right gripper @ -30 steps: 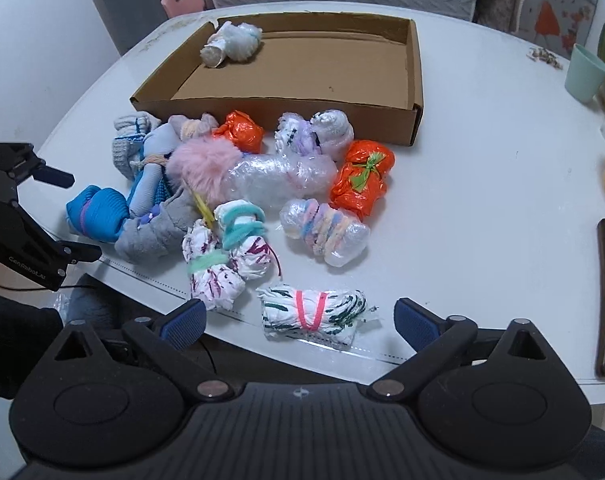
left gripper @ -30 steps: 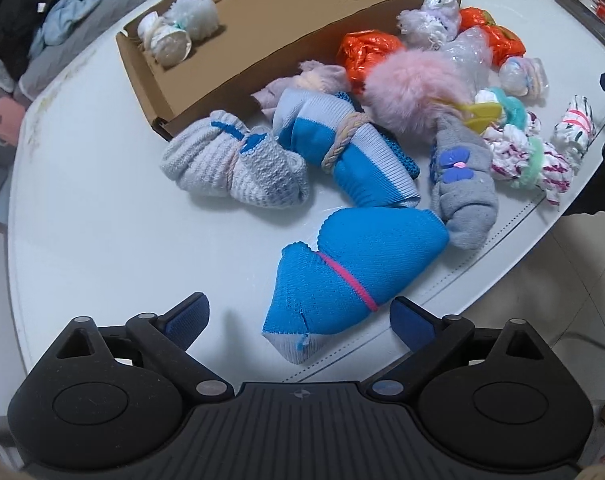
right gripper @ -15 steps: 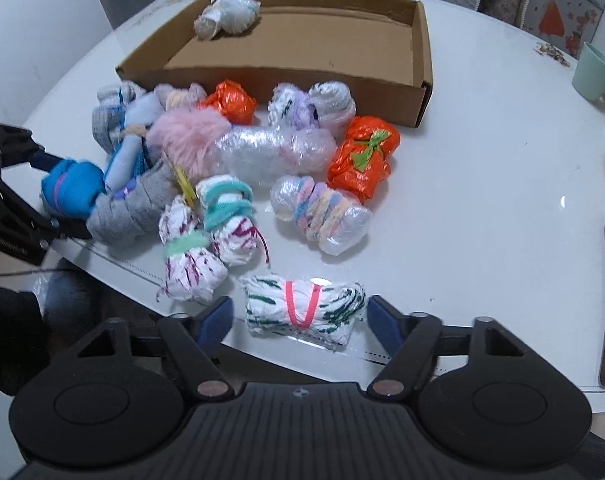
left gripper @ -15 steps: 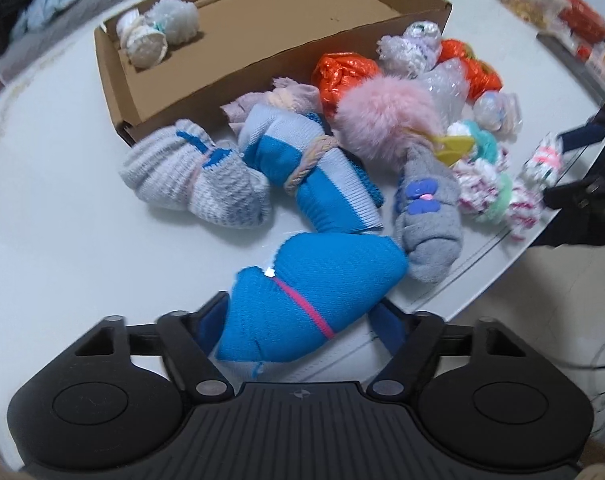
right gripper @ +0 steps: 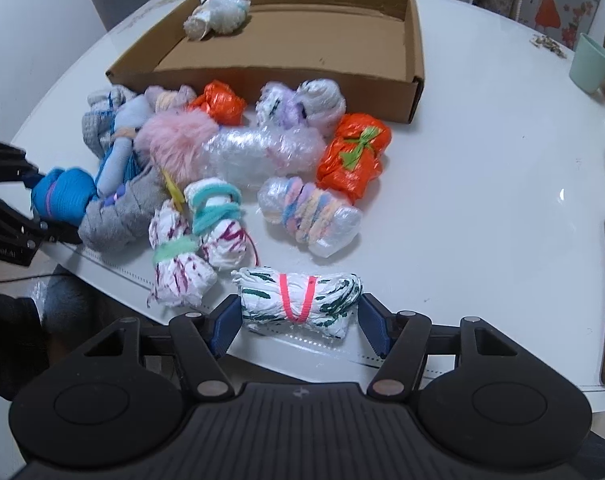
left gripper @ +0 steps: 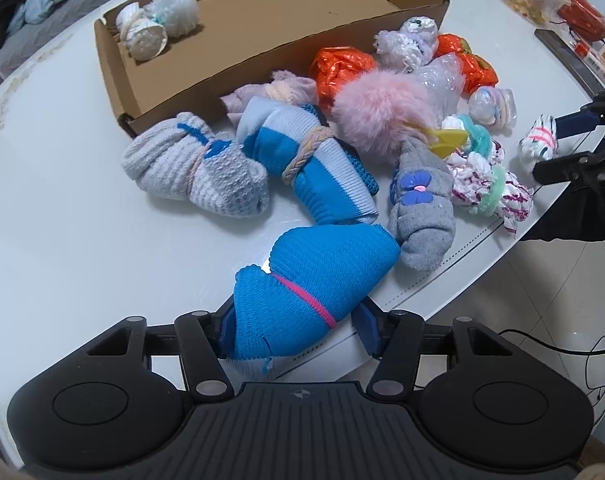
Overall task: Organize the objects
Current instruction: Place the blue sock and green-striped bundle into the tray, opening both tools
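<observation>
The left gripper has just been closing, and its blue pads now press the flanks of the bright blue sock roll with the pink band, at six o'clock in the left wrist view, right at the table's near edge. The right gripper has also been closing; its pads sit against both ends of the white bundle with green marks and a pink band, at six o'clock in its own view, so it looks clamped too, though lightly.

Outward from the blue roll, a grey sock with a blue bow lies touching it at two o'clock, and a blue-and-white striped roll and a pale waffle-knit roll sit towards twelve and eleven. A pink fluffy ball and orange wrapped bundles crowd behind them. Beyond the pile, at twelve o'clock, stands the cardboard box, holding just one pale fluffy bundle in its far-left corner.

The step in hand seems to be the pick-up, both hands at once. Next, each gripper likely needs to lift clear of its neighbours and carry over the near wall of the box, setting down on bare floor beside what is already there.
</observation>
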The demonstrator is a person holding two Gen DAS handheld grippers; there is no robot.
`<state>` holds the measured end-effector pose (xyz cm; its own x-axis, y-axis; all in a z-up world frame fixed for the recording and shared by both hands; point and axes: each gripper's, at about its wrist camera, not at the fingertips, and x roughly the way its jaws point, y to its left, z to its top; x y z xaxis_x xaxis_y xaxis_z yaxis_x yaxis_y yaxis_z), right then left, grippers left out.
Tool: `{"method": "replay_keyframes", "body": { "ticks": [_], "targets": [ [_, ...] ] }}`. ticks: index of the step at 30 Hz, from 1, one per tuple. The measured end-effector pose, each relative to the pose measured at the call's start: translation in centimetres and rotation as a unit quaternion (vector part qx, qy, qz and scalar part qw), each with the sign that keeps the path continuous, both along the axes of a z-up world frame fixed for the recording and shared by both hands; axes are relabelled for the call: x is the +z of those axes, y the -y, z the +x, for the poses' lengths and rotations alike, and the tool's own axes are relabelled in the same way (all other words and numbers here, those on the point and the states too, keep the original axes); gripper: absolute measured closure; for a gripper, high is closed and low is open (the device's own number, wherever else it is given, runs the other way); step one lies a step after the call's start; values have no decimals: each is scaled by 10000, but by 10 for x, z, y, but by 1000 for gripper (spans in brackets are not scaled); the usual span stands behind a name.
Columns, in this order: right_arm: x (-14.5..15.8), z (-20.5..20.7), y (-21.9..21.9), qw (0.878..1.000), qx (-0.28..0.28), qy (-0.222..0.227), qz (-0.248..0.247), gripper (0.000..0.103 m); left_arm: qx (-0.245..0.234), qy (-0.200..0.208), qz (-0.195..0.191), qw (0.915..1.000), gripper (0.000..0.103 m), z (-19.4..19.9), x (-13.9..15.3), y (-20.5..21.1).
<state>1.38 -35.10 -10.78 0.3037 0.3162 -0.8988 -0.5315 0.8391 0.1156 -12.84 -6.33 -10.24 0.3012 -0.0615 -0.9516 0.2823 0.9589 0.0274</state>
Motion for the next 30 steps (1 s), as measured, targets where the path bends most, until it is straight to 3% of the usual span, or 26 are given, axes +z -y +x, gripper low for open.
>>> {"method": "replay_keyframes", "body": {
  "ticks": [6,10,14,18,23,26,30],
  "targets": [
    [8,-2,5,10000,-29,72,44,43,170,-64,27,9998,42,2,10,-7],
    [18,5,5,9997,-123,174,147,43,266,-50,60,9996,42,2,33,-10],
    [34,17,6,9974,-326,452,449,43,600,403,-244,9971,42,15,75,-18],
    [60,37,5,9933,-379,828,713,43,1101,997,-532,9875,42,53,109,-23],
    [98,73,-17,9858,-111,1352,987,43,1553,1513,-599,9744,42,107,134,-27],
    [113,100,-34,9805,75,1591,1154,43,2069,1452,-924,9631,42,134,132,-40],
    [109,129,-67,9739,715,1745,1264,43,2749,1017,-1416,9455,42,157,112,-53]
  ]
}}
